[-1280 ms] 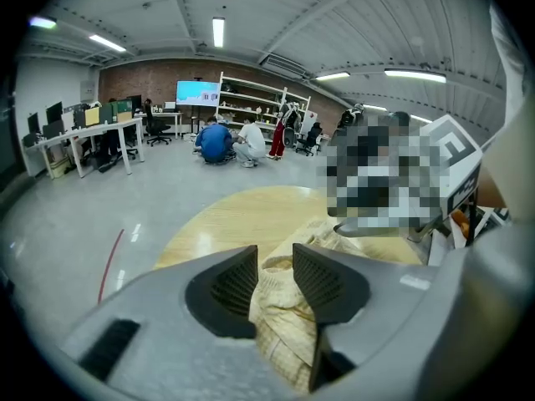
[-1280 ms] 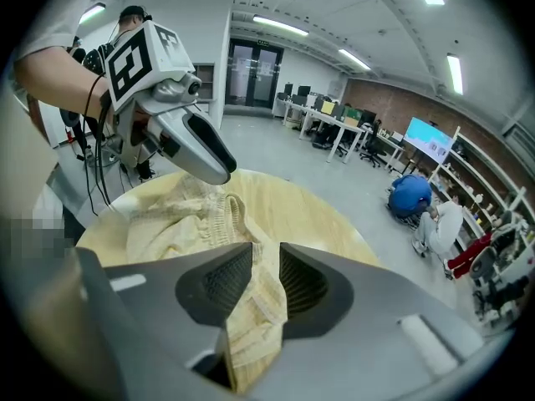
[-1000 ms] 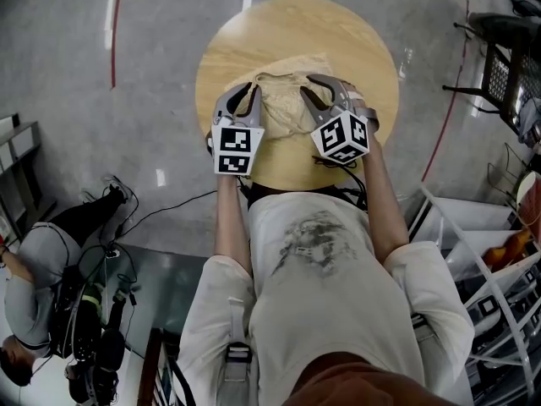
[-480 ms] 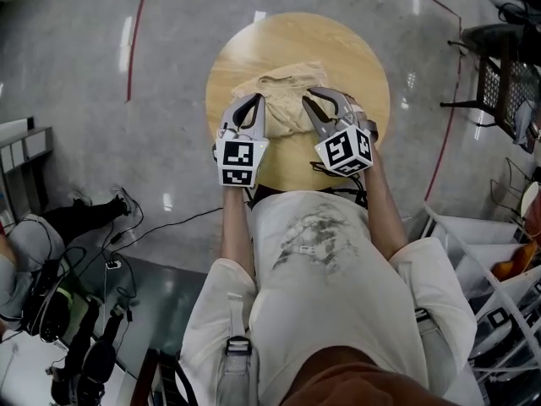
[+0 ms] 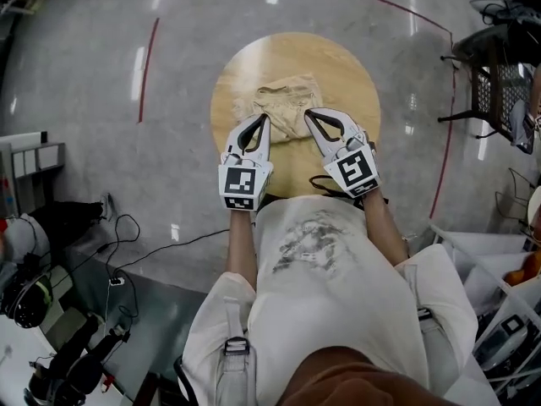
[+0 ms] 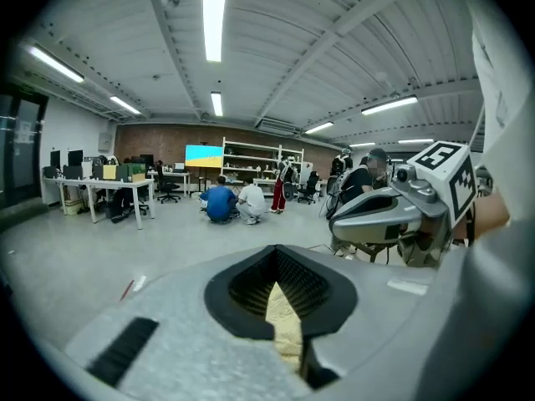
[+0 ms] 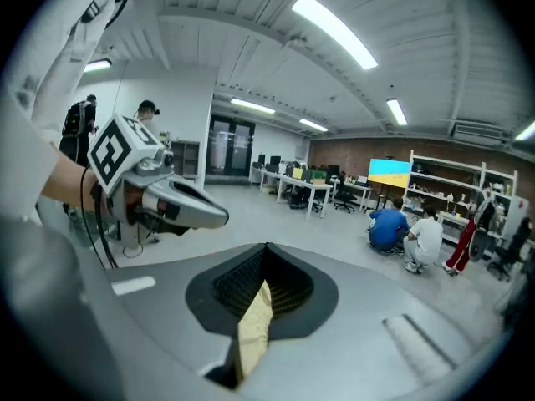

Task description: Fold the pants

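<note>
Tan pants lie crumpled on the round wooden table. Both grippers are held up over the near edge of the heap, side by side. My left gripper is shut, and the left gripper view shows a strip of tan fabric pinched between its jaws. A fold of the same cloth is pinched in my right gripper, also shut. Each gripper shows in the other's view: the right gripper and the left gripper. Both point out over the room, so the table is hidden in their views.
A black chair stands right of the table and white racks at the lower right. Cables and gear lie on the floor at the left. Far off, several people sit on the floor near desks.
Both grippers have risen off the heap and closed on its near edge. The pants have been drawn up slightly on that side, and the table looks farther below.
</note>
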Motion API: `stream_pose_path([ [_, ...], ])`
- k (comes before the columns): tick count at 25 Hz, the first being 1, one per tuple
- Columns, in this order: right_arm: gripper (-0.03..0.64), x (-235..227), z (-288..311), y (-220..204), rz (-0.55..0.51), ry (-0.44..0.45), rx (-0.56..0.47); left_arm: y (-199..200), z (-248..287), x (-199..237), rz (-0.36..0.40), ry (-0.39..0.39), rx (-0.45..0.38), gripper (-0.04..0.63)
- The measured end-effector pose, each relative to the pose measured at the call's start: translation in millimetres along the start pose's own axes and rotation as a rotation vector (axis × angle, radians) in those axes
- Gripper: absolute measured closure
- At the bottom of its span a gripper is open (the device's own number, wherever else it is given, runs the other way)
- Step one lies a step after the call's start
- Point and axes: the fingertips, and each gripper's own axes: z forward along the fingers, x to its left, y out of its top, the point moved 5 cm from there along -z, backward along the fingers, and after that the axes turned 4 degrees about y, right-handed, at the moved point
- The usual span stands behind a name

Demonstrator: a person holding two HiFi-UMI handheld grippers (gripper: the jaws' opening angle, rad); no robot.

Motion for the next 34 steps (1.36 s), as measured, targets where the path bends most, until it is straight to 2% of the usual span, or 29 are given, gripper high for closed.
stream_pose_path([
  [4,0.609,1,-24,25,0.043,-0.040,-0.110,20,-19,-15,0.002,-0.009,-0.072,0.589],
  [9,0.609,8,-41,51,-0.019,-0.040,-0.183,43,-36,-27,0.011,-0.012,-0.146,0.588],
  [19,0.611,25,-47,32,0.036,-0.047,-0.161,36,-44,-42,0.001,-0.005,-0.156,0.589],
  [34,0.611,19,-66,26,0.042,-0.037,-0.169,32,-45,-59,0.003,0.017,-0.151,0.589],
])
